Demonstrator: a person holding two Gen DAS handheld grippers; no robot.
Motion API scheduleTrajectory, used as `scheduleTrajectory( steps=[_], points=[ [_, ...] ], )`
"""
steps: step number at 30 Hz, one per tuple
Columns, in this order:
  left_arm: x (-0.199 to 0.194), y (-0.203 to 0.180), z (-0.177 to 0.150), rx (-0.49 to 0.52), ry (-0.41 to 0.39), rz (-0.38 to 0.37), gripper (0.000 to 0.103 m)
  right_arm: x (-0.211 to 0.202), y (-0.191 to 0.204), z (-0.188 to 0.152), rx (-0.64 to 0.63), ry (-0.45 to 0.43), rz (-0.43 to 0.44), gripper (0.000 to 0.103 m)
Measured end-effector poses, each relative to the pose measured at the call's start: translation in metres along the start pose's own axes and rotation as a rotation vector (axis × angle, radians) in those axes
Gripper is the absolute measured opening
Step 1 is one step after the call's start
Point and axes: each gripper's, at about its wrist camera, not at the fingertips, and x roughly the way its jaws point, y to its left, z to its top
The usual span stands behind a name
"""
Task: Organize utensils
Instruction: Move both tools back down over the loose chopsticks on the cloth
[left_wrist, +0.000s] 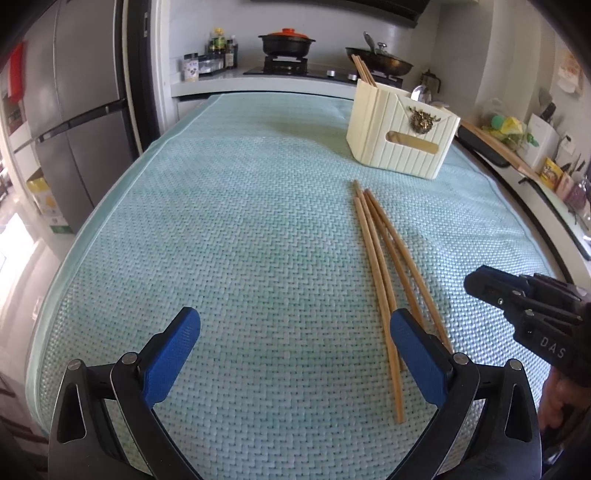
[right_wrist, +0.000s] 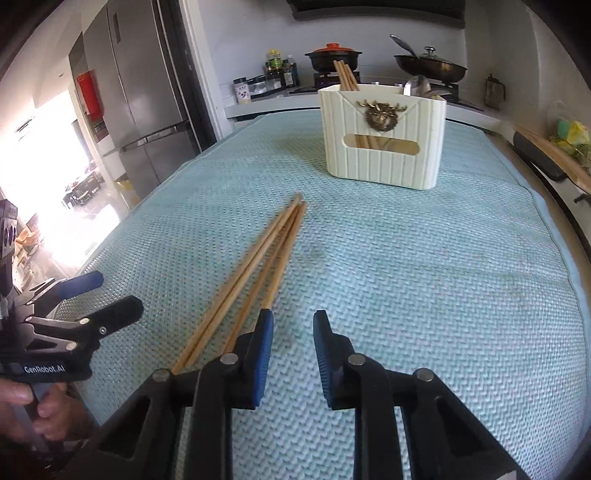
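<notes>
Several wooden chopsticks (left_wrist: 376, 258) lie loose in a bundle on the teal woven mat (left_wrist: 221, 221), pointing toward a cream utensil holder (left_wrist: 402, 136) at the far right. The holder has chopsticks and a spoon standing in it. My left gripper (left_wrist: 295, 319) is wide open just above the mat; its right finger (left_wrist: 417, 354) overlaps the near ends of the chopsticks. In the right wrist view the chopsticks (right_wrist: 258, 266) run past the left finger (right_wrist: 260, 354) of my right gripper (right_wrist: 293, 315). Its jaws stand narrowly apart over bare mat (right_wrist: 406, 277), with the holder (right_wrist: 384, 147) straight ahead.
Behind the table, a stove (left_wrist: 288, 68) carries a black pot with an orange lid and a wok. A steel fridge (left_wrist: 81, 122) stands left. A counter (left_wrist: 524, 162) with clutter runs along the right. The person's hand (right_wrist: 33, 410) grips the left tool.
</notes>
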Motion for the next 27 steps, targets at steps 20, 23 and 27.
scheduleTrajectory(
  steps=[20, 23, 27],
  points=[
    [0.048, -0.019, 0.011, 0.117, 0.115, -0.014, 0.102, 0.027, 0.023, -0.007, -0.117, 0.100, -0.009, 0.022],
    [0.051, -0.019, 0.010, 0.117, 0.128, -0.014, 0.102, 0.026, 0.023, -0.010, -0.123, 0.107, -0.001, 0.022],
    [0.053, -0.016, 0.010, 0.104, 0.140, -0.029, 0.103, 0.025, 0.025, -0.013, -0.140, 0.116, 0.008, 0.022]
  ],
)
